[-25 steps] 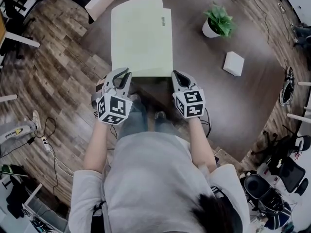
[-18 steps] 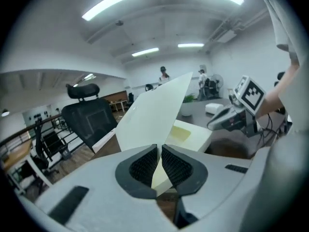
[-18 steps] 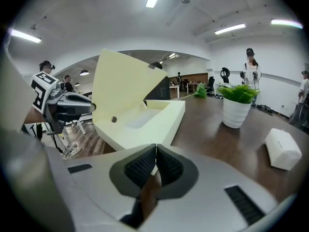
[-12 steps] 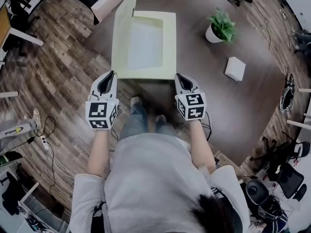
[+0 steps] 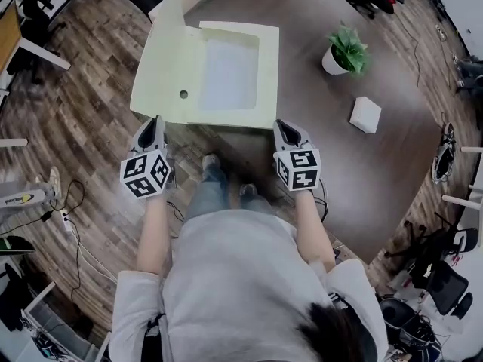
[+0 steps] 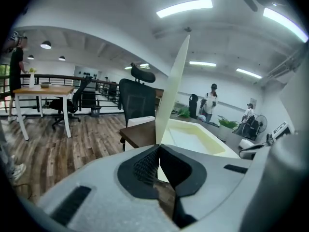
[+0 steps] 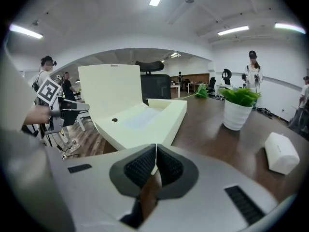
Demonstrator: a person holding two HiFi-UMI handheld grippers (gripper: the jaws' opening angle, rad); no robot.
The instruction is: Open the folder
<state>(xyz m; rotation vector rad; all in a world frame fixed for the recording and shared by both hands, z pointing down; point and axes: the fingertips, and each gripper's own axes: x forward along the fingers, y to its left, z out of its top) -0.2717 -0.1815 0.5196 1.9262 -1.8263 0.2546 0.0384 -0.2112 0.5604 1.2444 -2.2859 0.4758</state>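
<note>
Head view: folder point(image 5: 230, 78) lies open on the table point(image 5: 355, 172), right in front of me.
Cover point(image 5: 162, 70): stands tilted out to my left.
Left gripper point(image 5: 156, 119): my jaws are closed on the cover's near edge.
Right gripper point(image 5: 281, 125): my jaws are pinched on the folder's near right corner.
Plant point(image 5: 346, 47): right of the folder, apart.

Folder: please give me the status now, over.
Left gripper shut on cover, near edge; cover raised, half open. Right gripper shut on folder, near right corner. Plant and white box apart at right, nothing blocking.
</note>
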